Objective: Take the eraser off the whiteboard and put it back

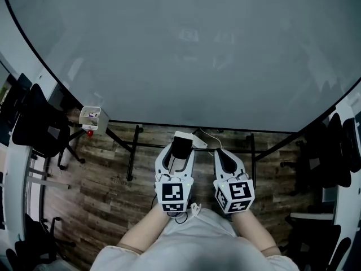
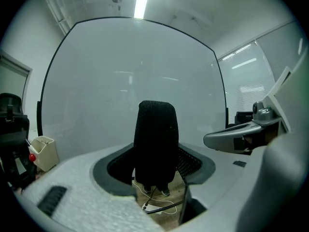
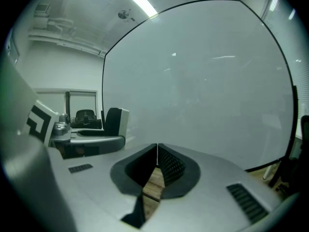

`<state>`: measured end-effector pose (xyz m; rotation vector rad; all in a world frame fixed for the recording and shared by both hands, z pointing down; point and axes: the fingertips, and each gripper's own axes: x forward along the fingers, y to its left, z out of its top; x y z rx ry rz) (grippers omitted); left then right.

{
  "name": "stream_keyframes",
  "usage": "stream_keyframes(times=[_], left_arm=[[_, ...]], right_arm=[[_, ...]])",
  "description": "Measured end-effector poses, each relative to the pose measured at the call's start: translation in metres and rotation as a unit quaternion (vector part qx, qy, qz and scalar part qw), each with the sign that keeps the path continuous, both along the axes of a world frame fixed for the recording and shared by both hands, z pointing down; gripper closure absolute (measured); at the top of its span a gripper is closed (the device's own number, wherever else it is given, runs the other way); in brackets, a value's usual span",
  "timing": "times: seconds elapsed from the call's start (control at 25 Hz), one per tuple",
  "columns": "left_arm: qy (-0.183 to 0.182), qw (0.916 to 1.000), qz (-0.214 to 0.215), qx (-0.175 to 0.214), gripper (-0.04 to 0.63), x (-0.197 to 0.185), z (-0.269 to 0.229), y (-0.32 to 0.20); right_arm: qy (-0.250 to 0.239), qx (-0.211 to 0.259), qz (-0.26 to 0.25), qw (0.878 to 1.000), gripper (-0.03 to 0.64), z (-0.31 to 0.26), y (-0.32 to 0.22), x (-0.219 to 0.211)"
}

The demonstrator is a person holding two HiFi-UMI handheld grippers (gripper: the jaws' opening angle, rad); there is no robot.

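The scene is lit evenly but dimly, with a cool grey-green cast. Light is supplied by a ceiling strip lamp (image 2: 141, 1), which is blown out to white in both gripper views. Faint pale reflections are carried on the whiteboard (image 1: 186, 55). The eraser (image 2: 155, 144) is rendered almost black. Straight lines are bent by strong fisheye distortion, corners are vignetted, and the nearest foreground surfaces are left soft.

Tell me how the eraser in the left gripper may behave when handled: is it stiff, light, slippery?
The eraser is probably light and stiff: it stands upright in the left gripper without sagging. Its black face looks like felt, so it likely grips rather than slips. Its white back appears to be hard plastic, possibly smoother.
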<state>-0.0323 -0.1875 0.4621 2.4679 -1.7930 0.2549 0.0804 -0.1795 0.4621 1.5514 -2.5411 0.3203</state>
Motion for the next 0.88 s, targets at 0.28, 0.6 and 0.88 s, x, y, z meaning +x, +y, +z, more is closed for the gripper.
stream_keyframes(times=[0.28, 0.6, 0.88], left_arm=[[0.01, 0.9999, -0.01, -0.004, 0.342, -0.005, 0.0, -0.001], [0.022, 0.9997, -0.015, -0.001, 0.342, -0.01, -0.004, -0.012], [0.024, 0.9994, -0.024, 0.002, 0.342, -0.021, -0.017, -0.035]], right_arm=[[0.0, 0.0, -0.004, 1.0, 0.589, 0.0, -0.001, -0.002], [0.001, 0.004, -0.005, 1.0, 0.589, -0.005, -0.01, -0.004], [0.002, 0.011, -0.004, 1.0, 0.589, -0.012, -0.026, -0.012]])
